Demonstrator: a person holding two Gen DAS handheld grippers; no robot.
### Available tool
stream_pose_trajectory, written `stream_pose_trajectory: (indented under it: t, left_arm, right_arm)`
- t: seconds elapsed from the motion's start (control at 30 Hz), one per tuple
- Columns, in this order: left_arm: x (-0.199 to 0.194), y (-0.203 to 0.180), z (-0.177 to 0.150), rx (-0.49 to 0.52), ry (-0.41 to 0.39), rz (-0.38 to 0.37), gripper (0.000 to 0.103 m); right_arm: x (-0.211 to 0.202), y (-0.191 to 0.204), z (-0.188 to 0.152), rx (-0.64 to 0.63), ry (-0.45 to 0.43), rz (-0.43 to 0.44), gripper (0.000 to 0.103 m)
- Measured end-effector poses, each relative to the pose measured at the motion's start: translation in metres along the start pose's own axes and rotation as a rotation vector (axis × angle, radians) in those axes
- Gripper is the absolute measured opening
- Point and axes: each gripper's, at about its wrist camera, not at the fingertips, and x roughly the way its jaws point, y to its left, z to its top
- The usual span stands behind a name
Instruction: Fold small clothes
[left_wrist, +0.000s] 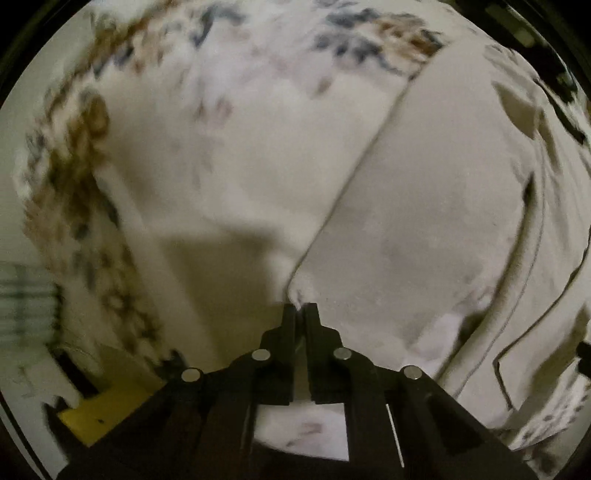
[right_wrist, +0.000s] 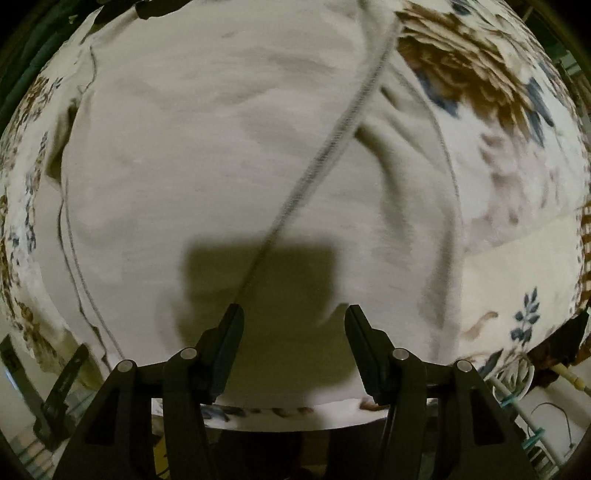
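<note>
A pale beige garment (left_wrist: 424, 206) lies spread on a floral bedsheet (left_wrist: 236, 122). In the left wrist view my left gripper (left_wrist: 300, 308) is shut on the garment's corner edge, where the fabric bunches between the tips. In the right wrist view the same garment (right_wrist: 207, 155) fills the frame, with a grey stitched seam (right_wrist: 332, 140) running diagonally across it. My right gripper (right_wrist: 293, 312) is open just above the garment's near part, with nothing between its fingers. Its shadow falls on the cloth ahead.
The white bedsheet with brown and blue flowers (right_wrist: 480, 74) covers the surface around the garment. A yellow object (left_wrist: 110, 410) shows below the bed edge at the lower left. Cables and clutter (right_wrist: 535, 417) lie beyond the bed edge at the lower right.
</note>
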Motion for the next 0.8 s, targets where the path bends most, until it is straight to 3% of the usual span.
stream_pose_trajectory:
  t: [0.1,0.27,0.43,0.6,0.8]
  left_arm:
    - [-0.035,-0.006,-0.002,0.018,-0.073,0.016,0.003]
    - [-0.102,-0.039,-0.006,0.106,-0.186,-0.043,0.003]
    - [-0.152,-0.143,-0.029,0.315,-0.231,-0.194,0.003]
    - [-0.148,-0.251,-0.068,0.491,-0.197,-0.316,0.003]
    - [-0.117,-0.338,-0.105,0.656,-0.127,-0.339,0.003]
  right_arm:
    - [-0.009,-0.021,-0.004,0.009,-0.012,-0.003,0.059]
    - [-0.022,-0.065,-0.007,0.054,-0.019,0.009,0.059]
    - [-0.044,-0.133,-0.006,0.11,-0.036,-0.001,0.059]
    - [-0.064,-0.206,-0.007,0.176,-0.061,-0.027,0.059]
    - [-0.073,-0.274,-0.02,0.237,-0.063,-0.053,0.059]
